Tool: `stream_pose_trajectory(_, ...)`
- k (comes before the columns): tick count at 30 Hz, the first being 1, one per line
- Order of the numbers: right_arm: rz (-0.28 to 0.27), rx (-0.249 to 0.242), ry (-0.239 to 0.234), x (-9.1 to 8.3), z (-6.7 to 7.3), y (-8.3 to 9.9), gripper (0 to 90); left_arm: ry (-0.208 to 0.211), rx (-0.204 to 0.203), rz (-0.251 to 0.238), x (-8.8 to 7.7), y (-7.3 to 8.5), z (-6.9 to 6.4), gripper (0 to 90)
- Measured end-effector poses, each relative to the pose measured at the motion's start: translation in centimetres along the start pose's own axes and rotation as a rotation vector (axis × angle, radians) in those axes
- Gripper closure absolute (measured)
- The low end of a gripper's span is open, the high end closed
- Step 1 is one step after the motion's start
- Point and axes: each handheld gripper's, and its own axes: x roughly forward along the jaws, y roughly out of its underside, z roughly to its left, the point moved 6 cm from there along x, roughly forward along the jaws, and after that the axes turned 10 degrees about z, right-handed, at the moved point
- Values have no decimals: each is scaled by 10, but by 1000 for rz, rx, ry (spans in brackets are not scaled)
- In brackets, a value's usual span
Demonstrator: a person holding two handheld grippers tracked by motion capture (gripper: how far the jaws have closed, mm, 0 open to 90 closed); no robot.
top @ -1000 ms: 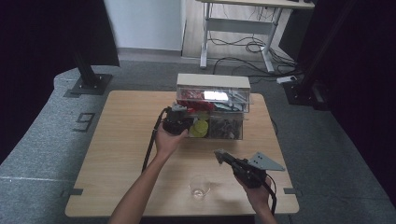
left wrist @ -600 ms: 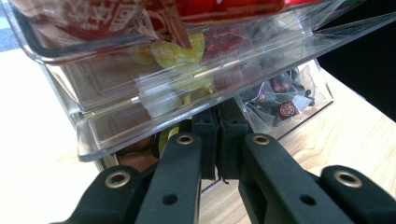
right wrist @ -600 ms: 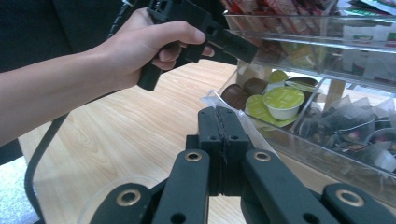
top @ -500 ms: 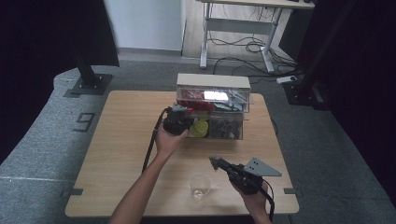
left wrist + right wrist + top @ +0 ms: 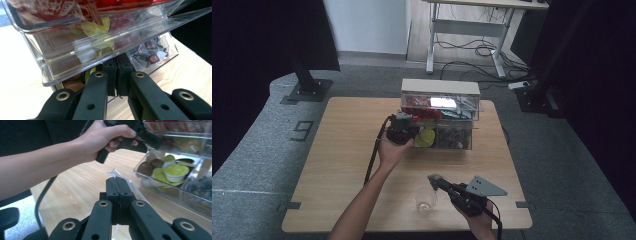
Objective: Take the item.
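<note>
The clear packet [image 5: 120,176] is half hidden behind the right gripper [image 5: 117,185]. Beside it, the organizer [image 5: 175,157] runs off the frame's right edge.

2 black grippers [image 5: 438,181], brass-ringed screws

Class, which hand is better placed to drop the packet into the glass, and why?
The right. Its claw is shut on the clear packet, just beside the glass. The left claw is up at the drawers.

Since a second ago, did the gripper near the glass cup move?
Yes. The right gripper slid left, nearer the glass cup and farther from the table edge.
</note>
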Motion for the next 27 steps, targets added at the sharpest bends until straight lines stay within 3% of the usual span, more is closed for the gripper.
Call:
stream_pose_trajectory(16, 32, -21, -59, 2, 25, 11, 890, -1, -2, -1, -1, 0, 0, 874)
stream_pose_trajectory(27, 83, -17, -76, 14, 26, 24, 888, 0, -1, -3, -2, 1, 0, 873)
